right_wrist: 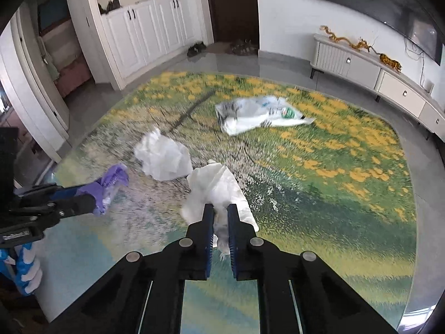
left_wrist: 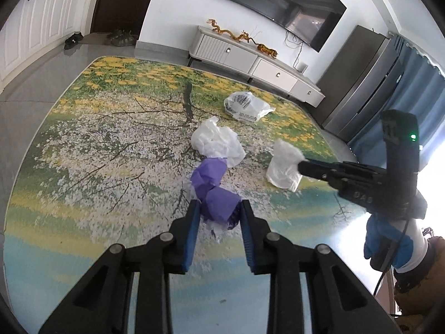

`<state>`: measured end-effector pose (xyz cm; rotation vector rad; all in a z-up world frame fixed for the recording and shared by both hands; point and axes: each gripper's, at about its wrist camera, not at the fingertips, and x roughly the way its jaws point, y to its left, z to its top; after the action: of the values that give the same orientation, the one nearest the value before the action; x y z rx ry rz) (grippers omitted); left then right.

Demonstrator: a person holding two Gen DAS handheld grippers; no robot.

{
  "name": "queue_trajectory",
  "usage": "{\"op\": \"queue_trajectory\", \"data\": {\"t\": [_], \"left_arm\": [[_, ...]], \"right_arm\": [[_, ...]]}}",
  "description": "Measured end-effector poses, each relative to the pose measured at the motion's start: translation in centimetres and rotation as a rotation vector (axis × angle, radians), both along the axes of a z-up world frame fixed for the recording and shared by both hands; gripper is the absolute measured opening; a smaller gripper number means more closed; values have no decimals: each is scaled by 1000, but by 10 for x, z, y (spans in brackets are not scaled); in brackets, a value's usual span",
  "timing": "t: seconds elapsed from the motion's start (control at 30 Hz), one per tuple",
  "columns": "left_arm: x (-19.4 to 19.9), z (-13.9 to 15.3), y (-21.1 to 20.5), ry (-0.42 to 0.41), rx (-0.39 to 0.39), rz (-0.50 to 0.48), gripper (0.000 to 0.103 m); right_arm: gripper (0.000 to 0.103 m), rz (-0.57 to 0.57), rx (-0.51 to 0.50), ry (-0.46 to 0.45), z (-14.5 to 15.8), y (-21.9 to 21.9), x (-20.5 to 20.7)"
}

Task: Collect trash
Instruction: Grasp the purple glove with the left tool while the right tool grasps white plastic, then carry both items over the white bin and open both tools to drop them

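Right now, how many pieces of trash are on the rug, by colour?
Purple wad: 1, in the left tongs
White wads: 2, one loose, one in the right tongs
Printed white bag: 1
Total: 4

On the rug (left_wrist: 97, 167), the crumpled paper (left_wrist: 217, 142) lies between the left gripper's wad (left_wrist: 215, 194), nearer the camera, and the plastic bag (left_wrist: 246, 105), farther back toward the TV cabinet (left_wrist: 250, 58) along the wall, while the right gripper's tissue (left_wrist: 283, 164) sits to the right.
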<state>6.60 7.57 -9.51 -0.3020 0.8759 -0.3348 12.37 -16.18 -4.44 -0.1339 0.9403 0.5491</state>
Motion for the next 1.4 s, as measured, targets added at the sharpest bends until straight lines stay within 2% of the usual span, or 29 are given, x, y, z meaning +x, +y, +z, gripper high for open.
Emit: {"op": "queue_trajectory", "data": {"t": [0.17, 0.33, 0.53, 0.67, 0.8, 1.03, 1.23, 1.4], "left_arm": [[-14, 23, -6, -44, -5, -10, 27], [-20, 57, -35, -99, 8, -76, 27], [-25, 86, -91, -138, 19, -191, 27], [-23, 98, -142, -138, 26, -284, 27], [-18, 107, -200, -140, 38, -392, 27], [-5, 102, -327, -124, 70, -576, 27], [17, 60, -424, -17, 79, -665, 27], [34, 32, -478, 44, 89, -678, 30]], "right_arm": [[10, -25, 66, -72, 37, -24, -23], [9, -83, 122, -156, 75, -64, -47], [10, -196, 150, -257, 108, -133, -81], [10, -281, 133, -302, 115, -182, -104], [10, -387, 124, -300, 105, -237, -119], [10, -584, 139, -200, 51, -328, -128], [10, -686, 172, -96, 5, -382, -121], [12, -727, 203, -19, -27, -415, -105]]}}
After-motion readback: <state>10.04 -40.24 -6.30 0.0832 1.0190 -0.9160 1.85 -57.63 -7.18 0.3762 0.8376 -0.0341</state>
